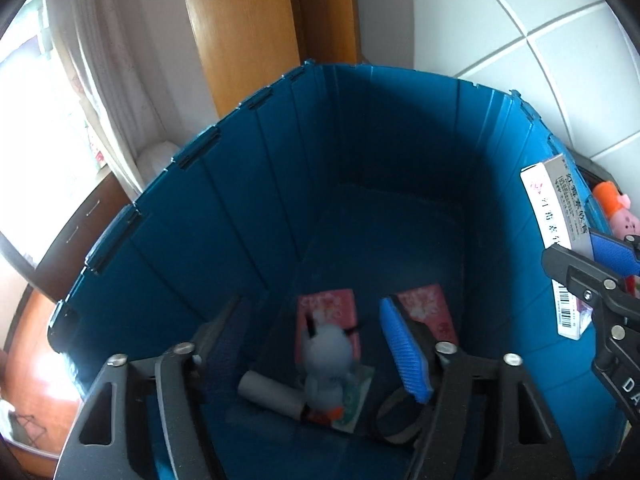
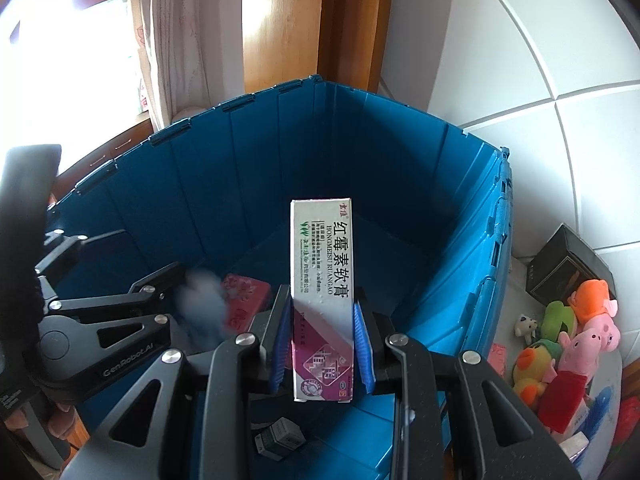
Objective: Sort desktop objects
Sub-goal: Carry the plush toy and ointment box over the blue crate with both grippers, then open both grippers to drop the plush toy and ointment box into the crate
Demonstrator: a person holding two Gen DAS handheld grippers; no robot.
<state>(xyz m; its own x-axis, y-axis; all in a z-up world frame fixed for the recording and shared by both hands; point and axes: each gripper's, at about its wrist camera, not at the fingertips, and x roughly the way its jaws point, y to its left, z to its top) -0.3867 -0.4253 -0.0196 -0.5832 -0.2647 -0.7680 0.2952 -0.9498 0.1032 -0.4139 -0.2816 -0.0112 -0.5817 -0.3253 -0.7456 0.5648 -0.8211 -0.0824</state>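
Medicine carton [image 2: 323, 300], a long white and purple cardboard box, stands upright between the blue pads of the right gripper [image 2: 323, 344], which is clenched on its lower part above the deep blue plastic crate [image 2: 452, 216]. On the carton I can read "HONGMEISU RUANGAO" beside large Chinese characters; the small print is too fine to read.

Inside the crate, the left gripper [image 1: 316, 344] has its jaws spread apart, and no pad touches anything. Between and below its fingers a small grey plush toy [image 1: 326, 364] appears blurred, over the things on the crate floor. There lie two flat pink-red packets [image 1: 326, 308], a grey cylinder [image 1: 270, 394], a black ring of tape [image 1: 394, 416] and a green-white card [image 1: 354, 400]. In the right wrist view a small grey box [image 2: 280, 438] is also at the crate bottom.

On the left gripper's body is written "GenRobot.AI".

Outside the crate, on its right side, a black square box [image 2: 564, 272] stands near a heap of plush animals [image 2: 560, 340], orange, green, yellow and pink.
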